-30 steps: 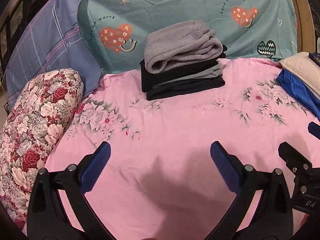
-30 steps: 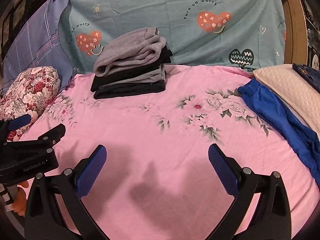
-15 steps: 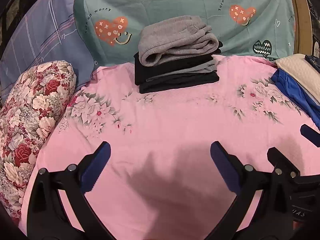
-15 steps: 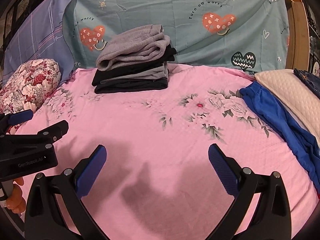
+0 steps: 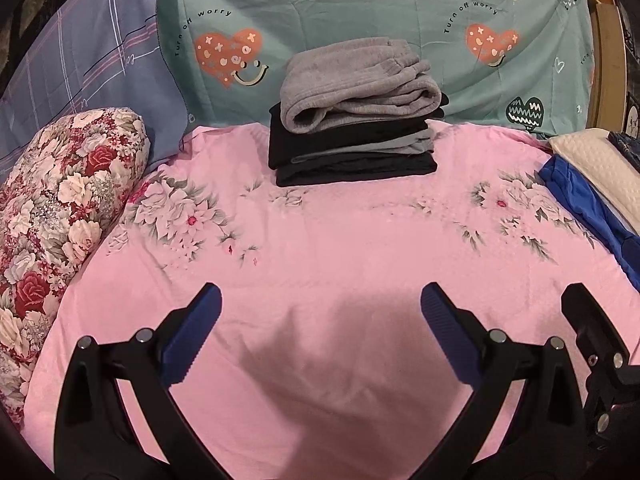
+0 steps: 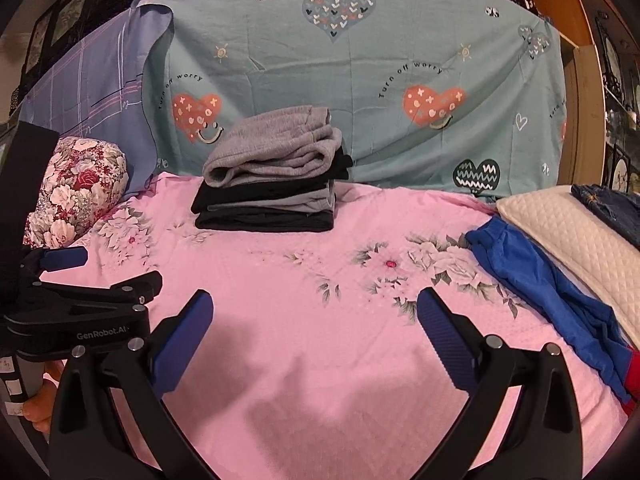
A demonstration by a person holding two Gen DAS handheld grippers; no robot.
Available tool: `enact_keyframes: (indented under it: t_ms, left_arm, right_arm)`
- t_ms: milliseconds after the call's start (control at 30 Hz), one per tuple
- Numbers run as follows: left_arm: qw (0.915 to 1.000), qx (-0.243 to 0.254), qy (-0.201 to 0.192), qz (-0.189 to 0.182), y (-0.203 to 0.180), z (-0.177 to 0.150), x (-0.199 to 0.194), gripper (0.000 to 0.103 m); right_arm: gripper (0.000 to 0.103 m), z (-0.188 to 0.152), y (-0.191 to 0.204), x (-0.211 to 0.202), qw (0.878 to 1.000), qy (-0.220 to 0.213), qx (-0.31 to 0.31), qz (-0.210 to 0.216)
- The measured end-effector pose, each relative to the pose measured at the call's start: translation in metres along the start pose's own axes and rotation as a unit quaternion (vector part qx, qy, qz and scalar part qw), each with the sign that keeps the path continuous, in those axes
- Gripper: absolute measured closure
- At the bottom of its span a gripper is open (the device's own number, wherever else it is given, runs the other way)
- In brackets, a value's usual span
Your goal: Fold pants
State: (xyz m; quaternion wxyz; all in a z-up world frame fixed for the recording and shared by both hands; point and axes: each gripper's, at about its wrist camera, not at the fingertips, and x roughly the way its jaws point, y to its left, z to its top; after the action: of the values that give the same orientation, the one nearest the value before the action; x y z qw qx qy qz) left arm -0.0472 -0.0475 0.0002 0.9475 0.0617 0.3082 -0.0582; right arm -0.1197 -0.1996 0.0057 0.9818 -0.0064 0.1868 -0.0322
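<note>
A stack of folded pants [image 5: 354, 132] [image 6: 272, 184], grey on top of black and grey ones, sits at the back of the pink floral bed sheet [image 5: 340, 240] [image 6: 304, 292]. Unfolded blue pants [image 5: 588, 208] [image 6: 548, 284] lie along the right side of the bed. My left gripper [image 5: 320, 332] hovers open over bare sheet near the front, nothing between its blue pads. My right gripper [image 6: 314, 332] is open too, empty, with the blue pants off to its right. Each gripper shows at the other view's edge: the right one [image 5: 600, 344], the left one [image 6: 92, 280].
A floral bolster [image 5: 56, 216] [image 6: 76, 192] lies along the left edge. A cream quilted pillow [image 5: 596, 172] [image 6: 572, 240] with dark denim [image 6: 612, 208] on it is at the right. Teal heart-print cloth [image 5: 360, 12] and purple plaid cloth [image 5: 80, 64] hang behind. A hand [image 6: 40, 404] holds the left gripper.
Both grippers have drawn back and tilted up slightly from the folded stack; the stack appears farther away and more of the backdrop shows. Both stay open and empty.
</note>
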Motion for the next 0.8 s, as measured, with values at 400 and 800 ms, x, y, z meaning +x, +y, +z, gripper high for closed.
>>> enact_keyframes:
  t_ms: [400,800]
  left_arm:
    - [0.9988,-0.041,0.019,-0.019,0.013,-0.003,0.006,0.002]
    - [0.9997,-0.015,0.005,0.020,0.004,-0.003,0.002,0.002]
  right_arm:
    - [0.001,-0.008,0.027,-0.001,0.997,-0.015,-0.077,-0.011]
    - [0.001,-0.010,0.026,0.001,0.997,-0.011,-0.078,-0.014]
